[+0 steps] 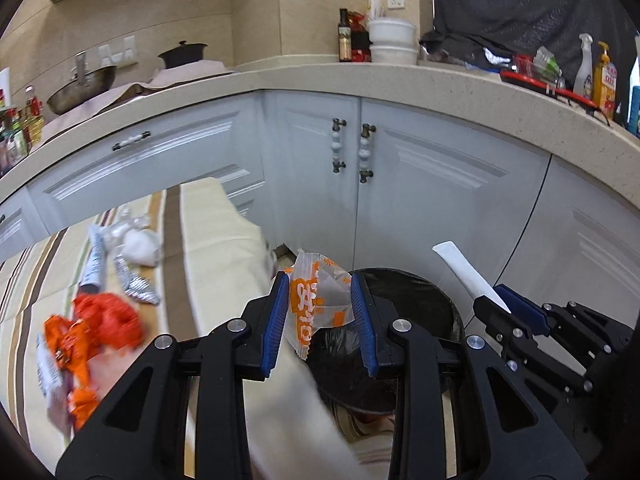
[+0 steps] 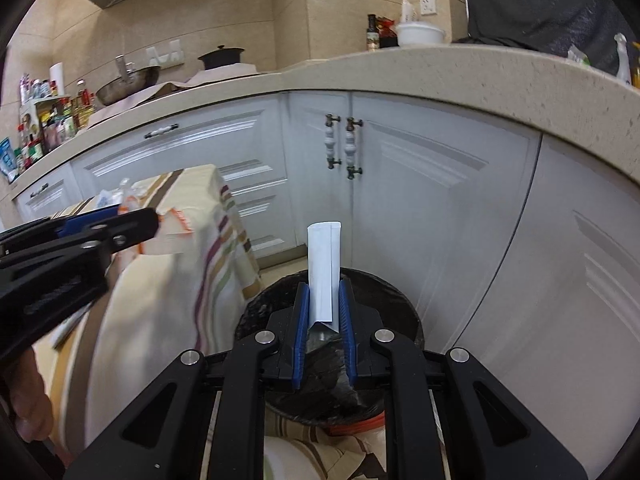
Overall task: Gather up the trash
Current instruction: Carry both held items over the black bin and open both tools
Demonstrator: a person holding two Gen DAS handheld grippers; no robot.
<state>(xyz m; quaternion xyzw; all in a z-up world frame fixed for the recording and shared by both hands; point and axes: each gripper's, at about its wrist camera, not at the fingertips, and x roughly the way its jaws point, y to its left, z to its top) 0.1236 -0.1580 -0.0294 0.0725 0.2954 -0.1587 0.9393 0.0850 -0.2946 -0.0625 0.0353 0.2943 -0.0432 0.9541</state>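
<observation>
Left gripper [image 1: 320,312] pinches a crumpled clear plastic wrapper with orange print [image 1: 316,300] between its blue pads, the film bulging above and hanging below the jaws. Such a wrapper looks nearly weightless, soft and slick; it probably keeps its hold only where the pads squeeze several folded layers together, so the bunched middle is the sound place to grip, not a loose edge. It hangs at the near rim of the round bin lined with a black plastic bag [image 1: 432,304], not yet clearly over the opening.

On the other side, the right gripper [image 2: 324,312] is pressed together on the lower end of a flat white paper sachet [image 2: 324,264], which stands upright out of the jaws above the same bin [image 2: 400,312]. The sachet seems light but stiffer than the film, creased along its length, so a pinch near one end appears enough to carry it; it should drop cleanly once let go.

Beside the bin stands a table under a cream cloth with brown and coloured stripes [image 1: 208,232]. More rubbish lies on it: a crushed orange wrapper [image 1: 100,320], a silver foil scrap [image 1: 136,284] and a wad of white tissue [image 1: 140,246]. White cabinet doors [image 1: 420,184] rise behind.
</observation>
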